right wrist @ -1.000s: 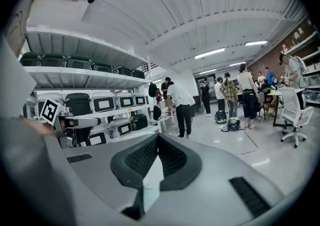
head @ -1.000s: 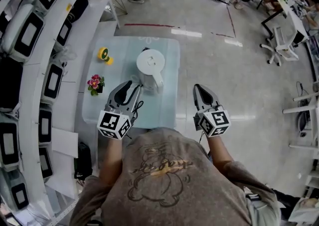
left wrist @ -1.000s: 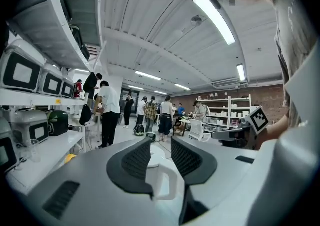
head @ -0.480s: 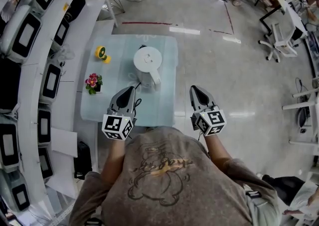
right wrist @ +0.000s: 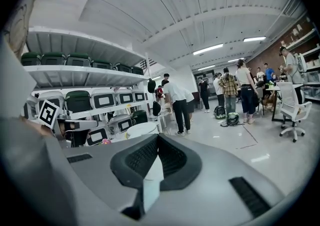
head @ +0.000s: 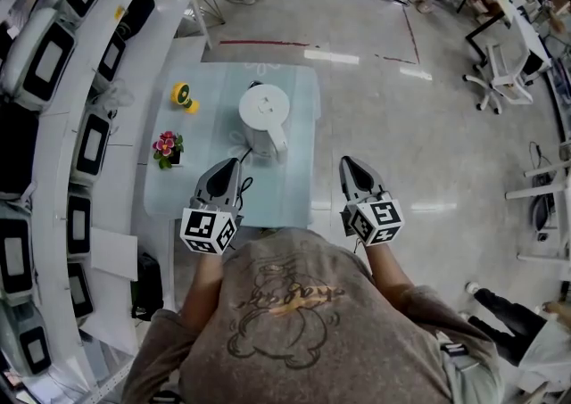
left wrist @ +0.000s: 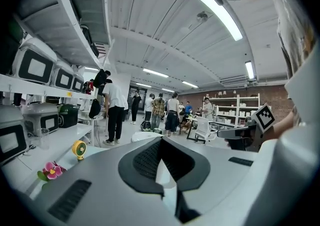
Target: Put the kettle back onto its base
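In the head view the white kettle [head: 264, 115] stands upright near the middle of the pale blue table [head: 299, 170], handle towards me. Its base is hidden under it. My left gripper [head: 235, 161] hovers over the table just short of the kettle's handle, shut with nothing in it. The kettle's lid [left wrist: 144, 135] peeks over the closed left gripper [left wrist: 160, 139] in the left gripper view. My right gripper [head: 346, 161] hangs past the table's right edge, over the floor, also shut and empty. The right gripper view shows the kettle's top [right wrist: 140, 129] left of the right gripper [right wrist: 157, 135].
A yellow mini fan [head: 186, 96] and a pink flower pot [head: 168, 147] sit on the table's left side. A black cord [head: 243, 185] lies by the left gripper. Curved shelves of appliances [head: 53, 63] line the left. People stand at the far end; an office chair [head: 500, 81] is at right.
The left gripper's jaws, apart a second ago, have come together. Both grippers have sunk slightly and drawn a little back from the kettle. The kettle has not moved.
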